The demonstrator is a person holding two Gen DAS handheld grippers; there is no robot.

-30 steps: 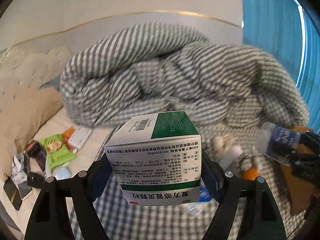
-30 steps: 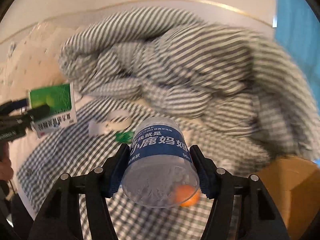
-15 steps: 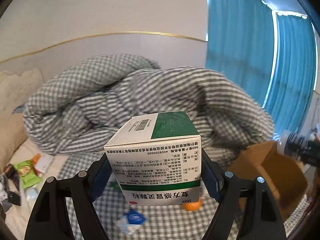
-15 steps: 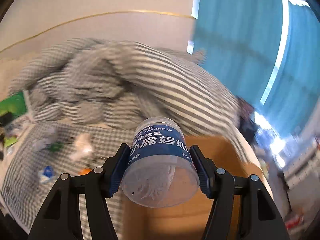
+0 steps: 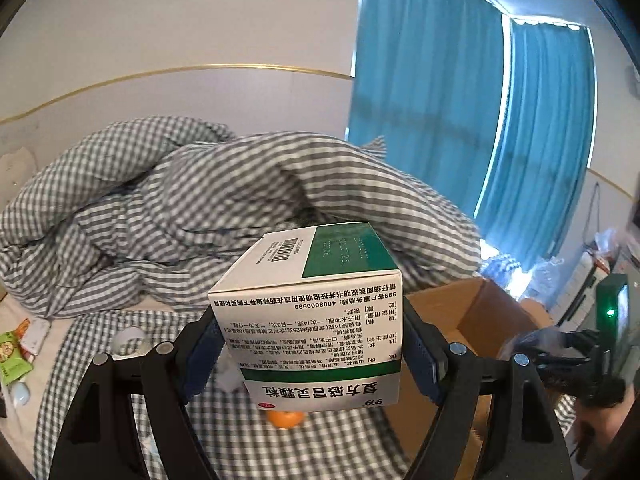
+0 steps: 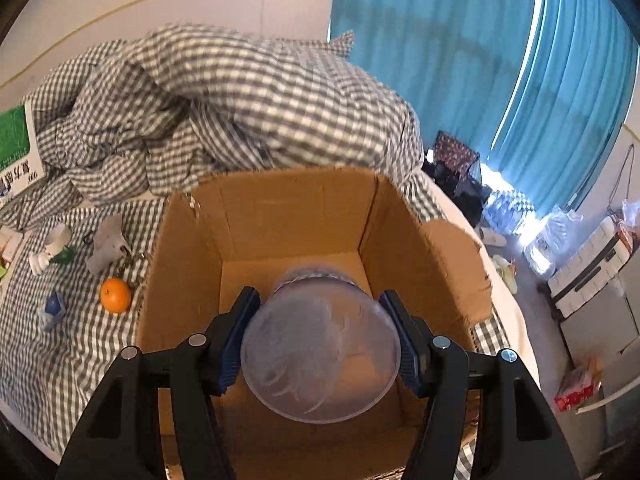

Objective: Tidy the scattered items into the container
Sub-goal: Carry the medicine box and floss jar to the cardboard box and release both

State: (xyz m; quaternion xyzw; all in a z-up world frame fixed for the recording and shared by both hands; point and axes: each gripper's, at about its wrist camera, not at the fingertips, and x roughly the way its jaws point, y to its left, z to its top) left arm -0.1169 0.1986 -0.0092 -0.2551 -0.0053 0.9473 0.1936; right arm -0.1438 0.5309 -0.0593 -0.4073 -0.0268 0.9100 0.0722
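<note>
My left gripper [image 5: 316, 336] is shut on a white and green medicine box [image 5: 308, 320] and holds it above the bed; the box also shows at the left edge of the right wrist view [image 6: 16, 152]. My right gripper [image 6: 320, 336] holds a clear plastic jar [image 6: 320, 348] with a blue label, tipped down over the open cardboard box [image 6: 296, 208]. The jaws look slightly wider than the jar. The cardboard box [image 5: 472, 312] stands to the right in the left wrist view. The right gripper [image 5: 560, 352] shows there above the box.
A crumpled grey checked quilt [image 6: 224, 96] lies behind the box. An orange [image 6: 115, 294], a small blue packet [image 6: 52, 308] and white items [image 6: 108, 244] lie on the checked sheet left of the box. Snack packets [image 5: 12, 356] lie far left. Blue curtains [image 6: 480, 60] hang to the right.
Both grippers swung right toward the cardboard box. The right gripper moved over the box and tipped the jar mouth-down; the jar now sits looser between the pads.
</note>
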